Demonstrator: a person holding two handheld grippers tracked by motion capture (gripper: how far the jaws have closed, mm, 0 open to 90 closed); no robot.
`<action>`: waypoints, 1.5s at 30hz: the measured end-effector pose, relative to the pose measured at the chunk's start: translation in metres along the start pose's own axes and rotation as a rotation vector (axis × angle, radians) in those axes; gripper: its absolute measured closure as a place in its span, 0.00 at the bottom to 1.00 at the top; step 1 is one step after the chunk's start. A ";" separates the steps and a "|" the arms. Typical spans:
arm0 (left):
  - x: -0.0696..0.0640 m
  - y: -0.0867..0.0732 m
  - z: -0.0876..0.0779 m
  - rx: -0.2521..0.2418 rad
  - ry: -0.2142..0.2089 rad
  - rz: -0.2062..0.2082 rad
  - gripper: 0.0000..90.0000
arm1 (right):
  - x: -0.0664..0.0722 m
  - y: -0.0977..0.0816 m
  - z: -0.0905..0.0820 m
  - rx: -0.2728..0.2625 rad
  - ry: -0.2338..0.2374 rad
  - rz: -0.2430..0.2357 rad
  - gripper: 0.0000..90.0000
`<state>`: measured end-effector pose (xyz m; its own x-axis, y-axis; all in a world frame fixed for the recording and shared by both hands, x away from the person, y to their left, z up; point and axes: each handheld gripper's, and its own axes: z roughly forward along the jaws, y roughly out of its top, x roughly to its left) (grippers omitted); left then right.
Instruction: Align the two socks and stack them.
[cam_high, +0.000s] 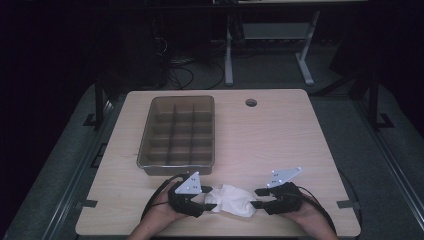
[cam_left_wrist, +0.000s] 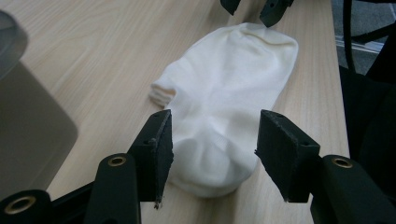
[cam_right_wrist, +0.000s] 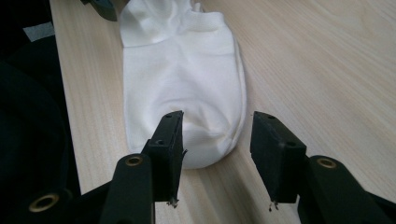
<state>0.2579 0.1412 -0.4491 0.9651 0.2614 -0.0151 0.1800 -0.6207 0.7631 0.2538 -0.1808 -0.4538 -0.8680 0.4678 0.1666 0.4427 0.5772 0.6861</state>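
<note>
A white sock (cam_high: 231, 200) lies flat on the wooden table (cam_high: 280, 140) near its front edge, between my two grippers. My left gripper (cam_high: 210, 197) is at the sock's left end. In the left gripper view its jaws (cam_left_wrist: 212, 149) stand apart around the rounded end of the sock (cam_left_wrist: 229, 79), with a gap at the right jaw. My right gripper (cam_high: 259, 198) is at the sock's right end. Its jaws (cam_right_wrist: 217, 149) stand apart over the other end of the sock (cam_right_wrist: 182, 79), with bare table showing beside the right jaw. Neither gripper pinches the cloth.
A translucent grey bin (cam_high: 145, 162) with several compartments stands just behind the left gripper. A round cable hole (cam_high: 251, 102) sits near the table's far edge. The front edge runs close under both hands. Desk legs and cables stand on the dark floor beyond.
</note>
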 end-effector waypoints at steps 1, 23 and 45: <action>0.001 -0.001 -0.002 -0.003 0.005 -0.007 0.50 | -0.001 0.000 0.001 0.000 -0.003 0.008 0.60; 0.004 -0.007 -0.007 0.000 0.025 -0.018 0.52 | -0.009 0.000 0.013 0.073 0.023 0.032 0.87; -0.001 -0.005 0.004 0.017 -0.013 -0.015 0.55 | -0.022 0.015 0.017 0.045 -0.126 -0.027 0.87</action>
<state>0.2571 0.1411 -0.4554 0.9646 0.2614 -0.0345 0.1974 -0.6292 0.7518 0.2836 -0.1711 -0.4595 -0.8460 0.5302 0.0567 0.4318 0.6189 0.6562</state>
